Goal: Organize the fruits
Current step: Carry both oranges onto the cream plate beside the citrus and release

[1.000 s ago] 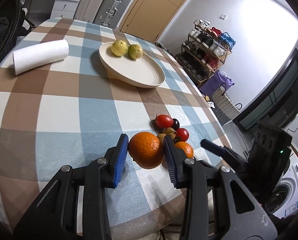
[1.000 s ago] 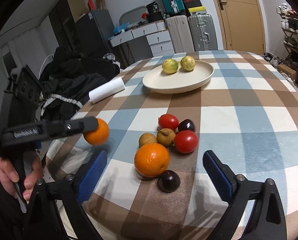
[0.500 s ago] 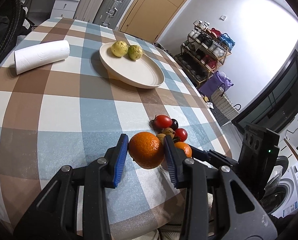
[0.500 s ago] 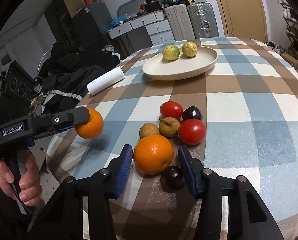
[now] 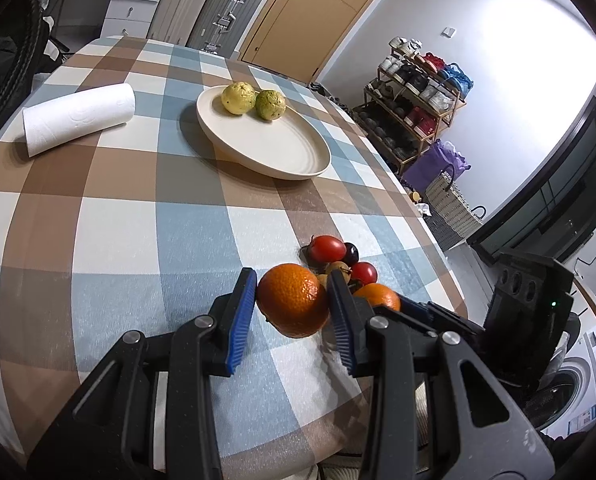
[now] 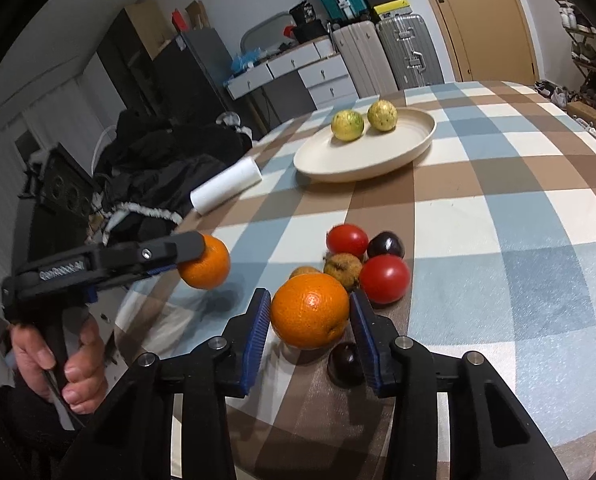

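My left gripper point(image 5: 292, 304) is shut on an orange point(image 5: 294, 308) and holds it just above the checked tablecloth; the right wrist view shows this orange point(image 6: 208, 264) at the left, clear of the table. My right gripper point(image 6: 309, 312) is shut on a second orange point(image 6: 309, 318), with both blue pads against its sides. Behind that orange lie two red tomatoes point(image 6: 383, 278), a dark plum point(image 6: 385, 244) and two small brown fruits point(image 6: 341, 268). Another dark plum point(image 6: 343, 360) sits under the right finger. The cream plate point(image 6: 381, 160) farther back holds two green-yellow guavas point(image 6: 347, 124).
A white paper roll point(image 5: 78, 118) lies left of the plate point(image 5: 282, 156). A person's hand point(image 6: 58, 364) grips the left tool. The table's near edge runs just below the fruit pile. Dark clothing is piled beyond the left edge; suitcases and a shoe rack stand behind.
My right gripper went from wide open to shut on the second orange. The left gripper kept hold of its orange and hardly moved.
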Demonstrator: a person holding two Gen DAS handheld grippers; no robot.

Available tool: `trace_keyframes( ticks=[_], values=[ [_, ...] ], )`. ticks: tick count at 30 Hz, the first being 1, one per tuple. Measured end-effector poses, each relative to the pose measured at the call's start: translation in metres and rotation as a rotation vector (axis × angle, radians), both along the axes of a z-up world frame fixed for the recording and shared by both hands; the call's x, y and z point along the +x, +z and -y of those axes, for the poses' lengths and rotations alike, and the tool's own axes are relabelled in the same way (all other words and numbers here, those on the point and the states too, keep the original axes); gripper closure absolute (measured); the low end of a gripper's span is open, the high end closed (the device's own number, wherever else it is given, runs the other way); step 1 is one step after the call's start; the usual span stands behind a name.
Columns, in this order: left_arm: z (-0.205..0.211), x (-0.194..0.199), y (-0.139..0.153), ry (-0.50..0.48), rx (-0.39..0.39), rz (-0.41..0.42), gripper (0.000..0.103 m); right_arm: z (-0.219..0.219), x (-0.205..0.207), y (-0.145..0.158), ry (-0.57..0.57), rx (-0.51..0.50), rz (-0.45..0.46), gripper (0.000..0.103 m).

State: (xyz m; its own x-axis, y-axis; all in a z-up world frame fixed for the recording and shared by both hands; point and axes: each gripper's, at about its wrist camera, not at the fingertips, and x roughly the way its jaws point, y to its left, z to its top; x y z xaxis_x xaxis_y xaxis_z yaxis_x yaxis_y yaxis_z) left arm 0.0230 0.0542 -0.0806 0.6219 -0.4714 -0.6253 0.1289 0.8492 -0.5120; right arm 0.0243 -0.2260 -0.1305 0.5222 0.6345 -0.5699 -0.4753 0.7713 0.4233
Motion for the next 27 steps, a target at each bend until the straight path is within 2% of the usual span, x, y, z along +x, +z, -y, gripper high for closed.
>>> trace_keyframes(
  ticks=[13,18,27],
  values=[
    [-0.006,0.051,0.013,0.018,0.009,0.004,0.07,0.025,0.026,0.031,-0.006,0.138,0.041,0.061],
    [-0.013,0.083,0.022,0.038,0.019,0.015,0.07,0.033,0.056,0.046,-0.014,0.173,0.038,0.061],
    [-0.025,0.159,0.046,0.06,0.048,0.058,0.069,0.033,0.139,0.077,-0.013,0.159,0.043,0.061]
  ],
)
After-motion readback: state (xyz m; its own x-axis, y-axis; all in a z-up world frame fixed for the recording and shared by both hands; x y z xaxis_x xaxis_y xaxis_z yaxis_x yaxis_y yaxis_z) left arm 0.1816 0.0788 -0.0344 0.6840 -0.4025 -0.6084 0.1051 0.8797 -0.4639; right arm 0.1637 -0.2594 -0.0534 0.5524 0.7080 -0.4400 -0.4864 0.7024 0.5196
